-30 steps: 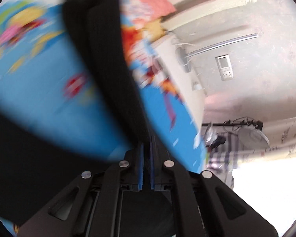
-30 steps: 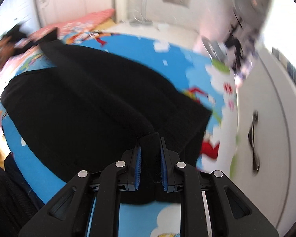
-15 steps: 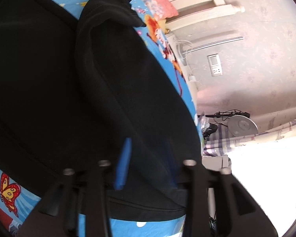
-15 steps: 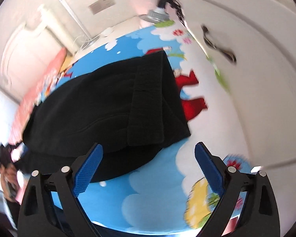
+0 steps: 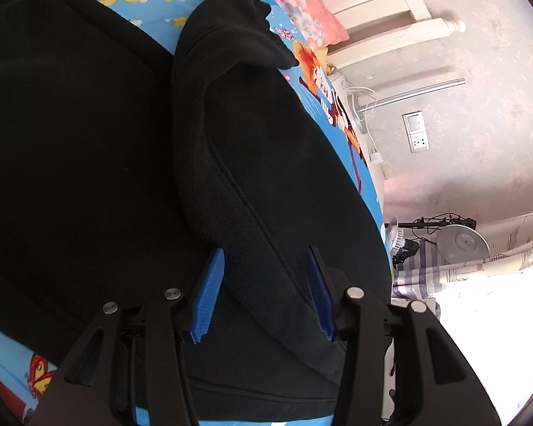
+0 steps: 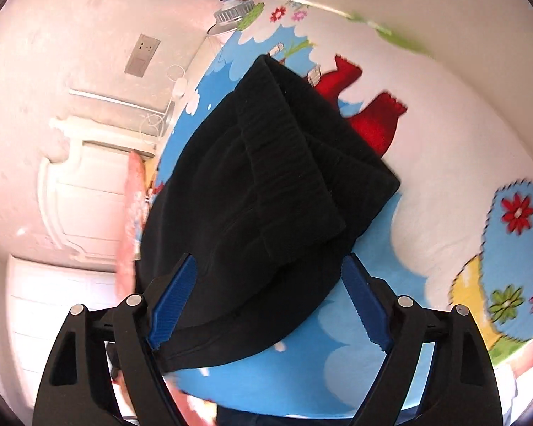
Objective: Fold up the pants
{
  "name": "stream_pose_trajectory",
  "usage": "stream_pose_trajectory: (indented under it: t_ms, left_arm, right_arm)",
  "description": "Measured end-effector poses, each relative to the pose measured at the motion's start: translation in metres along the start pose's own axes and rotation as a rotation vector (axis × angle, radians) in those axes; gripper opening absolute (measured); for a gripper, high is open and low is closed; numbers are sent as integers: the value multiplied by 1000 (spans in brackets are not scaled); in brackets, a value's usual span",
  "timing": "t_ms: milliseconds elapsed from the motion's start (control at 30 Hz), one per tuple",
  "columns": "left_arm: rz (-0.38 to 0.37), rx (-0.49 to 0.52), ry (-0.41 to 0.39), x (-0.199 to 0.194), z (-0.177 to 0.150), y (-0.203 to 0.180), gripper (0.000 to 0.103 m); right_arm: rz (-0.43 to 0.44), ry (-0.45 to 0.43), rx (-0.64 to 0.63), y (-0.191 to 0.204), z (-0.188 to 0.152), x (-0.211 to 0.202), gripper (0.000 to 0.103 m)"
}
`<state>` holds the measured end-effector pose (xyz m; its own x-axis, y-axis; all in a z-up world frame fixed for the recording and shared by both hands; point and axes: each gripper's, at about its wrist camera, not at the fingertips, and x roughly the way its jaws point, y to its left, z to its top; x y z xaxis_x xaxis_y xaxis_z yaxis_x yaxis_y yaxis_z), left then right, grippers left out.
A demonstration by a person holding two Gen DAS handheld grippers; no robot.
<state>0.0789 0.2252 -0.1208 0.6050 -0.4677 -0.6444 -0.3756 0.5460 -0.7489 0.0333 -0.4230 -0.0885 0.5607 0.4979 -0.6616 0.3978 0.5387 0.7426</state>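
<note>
Now black pants (image 5: 252, 163) lie between the left claw's (image 5: 263, 294) parted pads

- Support is a bed (image 5: 364, 174) with a bright cartoon sheet (image 6: 355, 351): blue ground, white clouds, flowers, a butterfly, red figures.
- Black pants (image 5: 89, 142) lie straight on the sheet and cover most of the part in view.
- One leg is folded back over the rest; ribbed cuff (image 6: 284, 149) on top in the right wrist view.
- Pink floral pillow (image 5: 298, 10) at the far end by the white headboard (image 5: 401, 35).
- Sheet shows bare around the pants' edges.
</note>
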Motion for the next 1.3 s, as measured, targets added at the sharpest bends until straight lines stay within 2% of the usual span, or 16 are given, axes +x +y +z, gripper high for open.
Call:
stream_pose_trajectory:
  t_ms: [67,367,467,600,633,667,733,800,833,867,1000,1133,1167,1200,1233,1300]
  left_arm:
    - [-6,4,1,1,1,0,46]
    - [-12,6,-3,-2,2,2,46]
    - [0,7,0,-1,4,2,46]
    - [33,21,6,2,10,-1,46]
    - [51,12,9,3,12,0,41]
    - [67,5,13,4,13,1,27]
    - [102,-5,19,2,16,3,18]
    - [96,-16,1,-8,15,5,24]
    - [97,-17,-24,-17,15,6,49]
    - [101,-32,-54,-27,16,9,63]
    - [189,0,-106,-38,26,16,63]
    - [280,147,-84,-19,39,-1,63]
    - [325,199,-92,-12,43,-8,53]
    - [366,225,-88,-6,46,-11,34]
    - [416,237,-60,2,51,-11,9]
    - [401,233,-62,-1,55,-15,8]
  right_arm:
    - [17,-7,9,-4,-2,-4,78]
    - [15,-15,-10,2,6,11,77]
    - [-24,-46,-54,6,5,11,69]
    - [-62,-65,-63,9,8,17,44]
    - [-66,-69,-67,10,9,18,35]
    - [-67,-74,-73,10,9,19,33]
    - [-70,-91,-101,16,10,18,30]
    - [-67,-97,-106,19,10,16,30]
    - [-75,-91,-103,18,10,16,31]
    - [-79,-83,-98,17,10,17,31]
    - [-90,-61,-69,10,11,22,40]
    - [-66,-58,-55,5,13,25,40]
    - [-60,-60,-59,6,13,25,40]
    - [-63,-68,-79,8,14,26,30]
    - [-63,-69,-93,9,15,25,27]
    - [-36,-68,-103,15,19,18,24]
